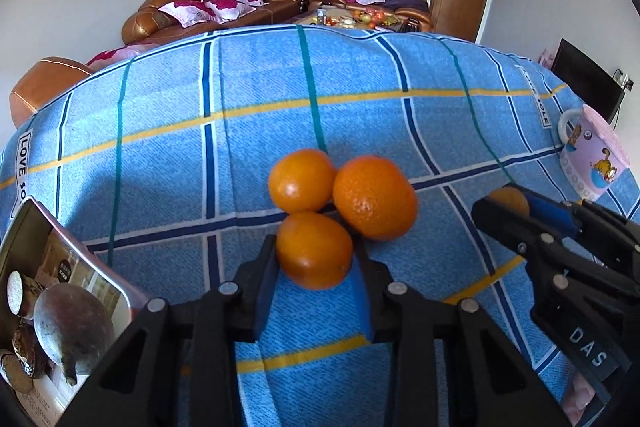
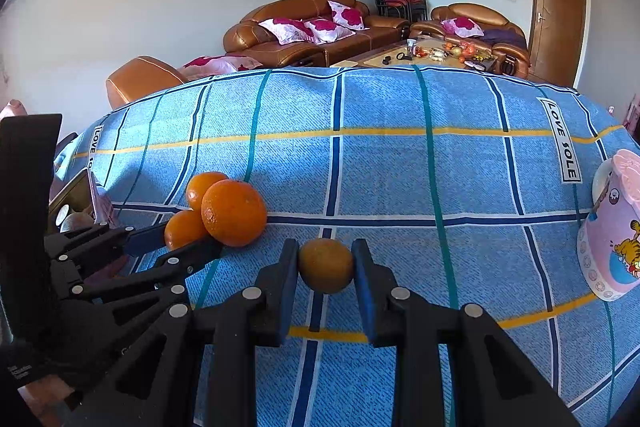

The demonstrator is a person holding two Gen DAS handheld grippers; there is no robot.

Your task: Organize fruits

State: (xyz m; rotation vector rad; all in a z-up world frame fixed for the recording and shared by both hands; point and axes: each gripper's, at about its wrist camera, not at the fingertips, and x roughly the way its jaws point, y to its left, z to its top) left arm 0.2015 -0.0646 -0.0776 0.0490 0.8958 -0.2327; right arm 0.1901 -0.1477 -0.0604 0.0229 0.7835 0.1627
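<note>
- Near orange [image 1: 314, 250] sits between the left gripper [image 1: 316, 259] pads, both pads pressing its sides: clenched on it, low over the blue checked cloth [image 1: 160, 155].
- It touches two more oranges just behind: left-rear orange [image 1: 301, 180] and bigger right-rear orange [image 1: 375, 197], the three packed in a tight cluster near mid-cloth.
- Fourth orange [image 2: 326, 265], duller in shade, is pinched between the right gripper [image 2: 326, 267] pads: grasped, apart from the cluster to its right.
- From the left wrist view, the right gripper comes in from the right edge, its tips near the cluster but not touching.
- Open cloth: wide bare stretch behind the cluster up to the far edge; bare strip also between the two grippers.
- Left edge: a tin box [image 1: 86, 267] with picture lid holds dark round things, near the left gripper's body.
- Right edge: pink cartoon mug [image 2: 612, 227] stands upright, well apart from the fruit.
- Beyond the far edge: brown sofas [image 2: 316, 27], low table with clutter [image 2: 440, 53], brown door [image 2: 558, 15].
</note>
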